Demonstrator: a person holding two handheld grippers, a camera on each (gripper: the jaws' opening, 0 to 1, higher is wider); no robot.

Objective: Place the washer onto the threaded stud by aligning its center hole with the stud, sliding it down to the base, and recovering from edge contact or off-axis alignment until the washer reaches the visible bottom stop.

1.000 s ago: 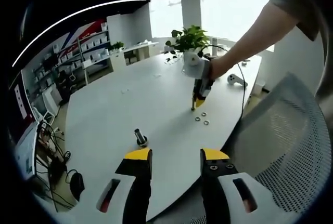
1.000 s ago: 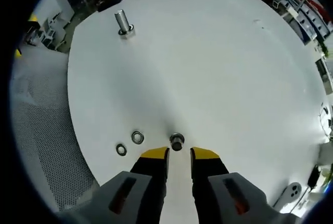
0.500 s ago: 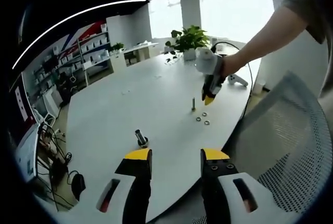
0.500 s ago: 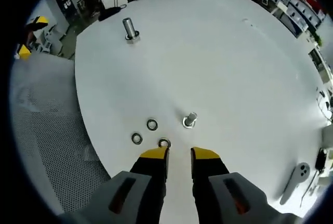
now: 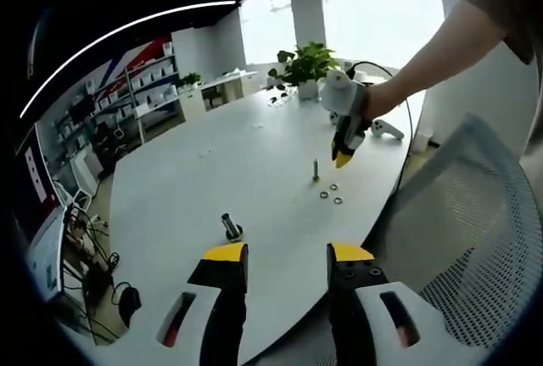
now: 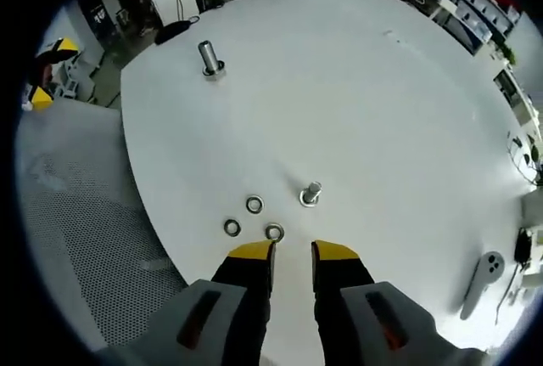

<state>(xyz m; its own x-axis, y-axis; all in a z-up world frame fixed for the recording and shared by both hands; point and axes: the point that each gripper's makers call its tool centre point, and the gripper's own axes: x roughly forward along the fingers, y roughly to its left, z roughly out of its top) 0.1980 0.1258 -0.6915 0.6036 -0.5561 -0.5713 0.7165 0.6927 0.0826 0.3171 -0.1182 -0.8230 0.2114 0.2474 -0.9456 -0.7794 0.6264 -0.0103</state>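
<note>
White table (image 6: 407,111), three washers (image 6: 254,205) (loose), upright stud (image 6: 311,193)

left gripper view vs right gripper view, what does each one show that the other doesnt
Left gripper view alone: the right claw seen from outside, raised above the table in a person's hand, a potted plant and bright windows.

Right gripper view alone: three loose washers clearly separate, just ahead of its own open claw.

Both: the white table, the small threaded stud beside the washers, a second, larger stud nearer the left claw, a white controller, and a mesh chair.
</note>
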